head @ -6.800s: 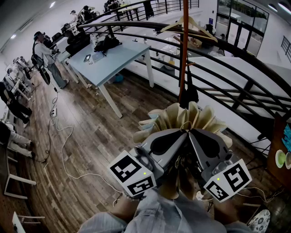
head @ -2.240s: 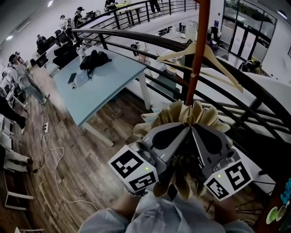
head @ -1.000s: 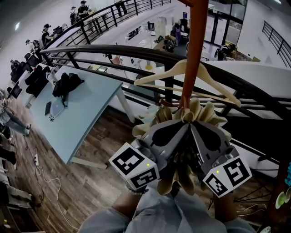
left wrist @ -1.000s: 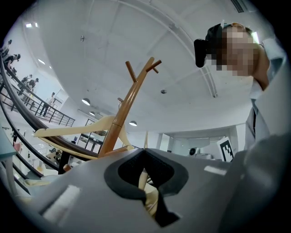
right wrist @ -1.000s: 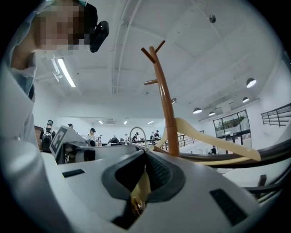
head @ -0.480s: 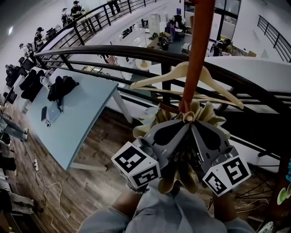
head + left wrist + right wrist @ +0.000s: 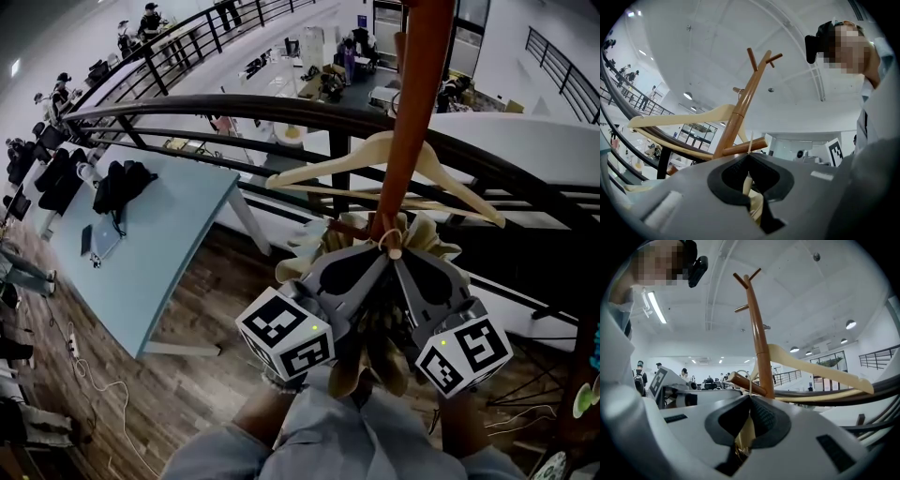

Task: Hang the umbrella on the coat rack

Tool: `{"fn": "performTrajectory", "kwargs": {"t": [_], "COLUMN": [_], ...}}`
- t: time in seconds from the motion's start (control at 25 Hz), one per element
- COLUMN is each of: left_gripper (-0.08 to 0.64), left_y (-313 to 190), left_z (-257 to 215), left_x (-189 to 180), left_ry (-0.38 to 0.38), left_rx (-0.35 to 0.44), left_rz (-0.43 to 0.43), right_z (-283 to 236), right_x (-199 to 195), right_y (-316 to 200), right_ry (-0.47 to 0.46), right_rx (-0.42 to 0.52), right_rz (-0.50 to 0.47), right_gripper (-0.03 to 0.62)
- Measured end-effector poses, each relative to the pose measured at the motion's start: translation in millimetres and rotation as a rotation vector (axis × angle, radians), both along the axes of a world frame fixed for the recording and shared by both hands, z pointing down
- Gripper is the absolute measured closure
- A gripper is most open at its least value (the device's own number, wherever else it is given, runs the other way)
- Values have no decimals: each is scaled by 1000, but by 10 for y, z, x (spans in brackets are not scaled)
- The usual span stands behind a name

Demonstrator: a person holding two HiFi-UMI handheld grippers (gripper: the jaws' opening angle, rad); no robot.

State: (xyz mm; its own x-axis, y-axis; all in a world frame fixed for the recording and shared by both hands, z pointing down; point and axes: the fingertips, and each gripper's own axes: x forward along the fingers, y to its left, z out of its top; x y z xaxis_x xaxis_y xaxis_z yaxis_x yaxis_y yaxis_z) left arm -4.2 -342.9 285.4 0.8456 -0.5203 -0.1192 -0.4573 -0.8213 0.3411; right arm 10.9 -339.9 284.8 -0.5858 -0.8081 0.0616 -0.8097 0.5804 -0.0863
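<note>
The folded beige umbrella (image 7: 419, 234) is held point-up between both grippers, close against the orange-brown coat rack pole (image 7: 412, 122). My left gripper (image 7: 379, 260) and right gripper (image 7: 400, 262) meet tip to tip, each shut on the umbrella's top end. A thin white strap loop (image 7: 739, 374) rises from the jaws and arches by the tip of a low peg (image 7: 746, 384); whether it is round the peg I cannot tell. In the left gripper view the strap (image 7: 750, 142) crosses the same peg (image 7: 742, 148). A wooden hanger (image 7: 384, 161) hangs on the rack just above.
A dark curved railing (image 7: 234, 108) runs behind the rack. A light blue table (image 7: 141, 234) with a black bag (image 7: 122, 183) and laptop stands left. People stand far back left. A white cable (image 7: 89, 375) lies on the wood floor.
Both grippers have carried the umbrella up and forward to the coat rack pole. The strap loop now sits at the low peg; the hanger and pole look much nearer.
</note>
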Motion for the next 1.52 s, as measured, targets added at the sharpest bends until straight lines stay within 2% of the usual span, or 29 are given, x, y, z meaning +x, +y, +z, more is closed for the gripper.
{"fn": "performTrajectory", "kwargs": {"t": [0.88, 1.2, 1.4, 1.52], "left_gripper": [551, 551, 551, 551], "left_y": [-348, -418, -453, -469], "left_z": [335, 390, 389, 411], "left_x": [44, 66, 50, 35], "left_ry": [-21, -12, 25, 10], "left_rx": [-47, -81, -113, -97], "left_rz": [12, 22, 31, 28], "right_z": [338, 386, 378, 405], "right_x": [28, 51, 40, 23], "right_y": [-350, -412, -431, -450], "right_ry": [17, 20, 21, 24], "right_rx": [-65, -84, -87, -87], "right_rz": [31, 42, 46, 46], "right_gripper": [588, 588, 588, 586]}}
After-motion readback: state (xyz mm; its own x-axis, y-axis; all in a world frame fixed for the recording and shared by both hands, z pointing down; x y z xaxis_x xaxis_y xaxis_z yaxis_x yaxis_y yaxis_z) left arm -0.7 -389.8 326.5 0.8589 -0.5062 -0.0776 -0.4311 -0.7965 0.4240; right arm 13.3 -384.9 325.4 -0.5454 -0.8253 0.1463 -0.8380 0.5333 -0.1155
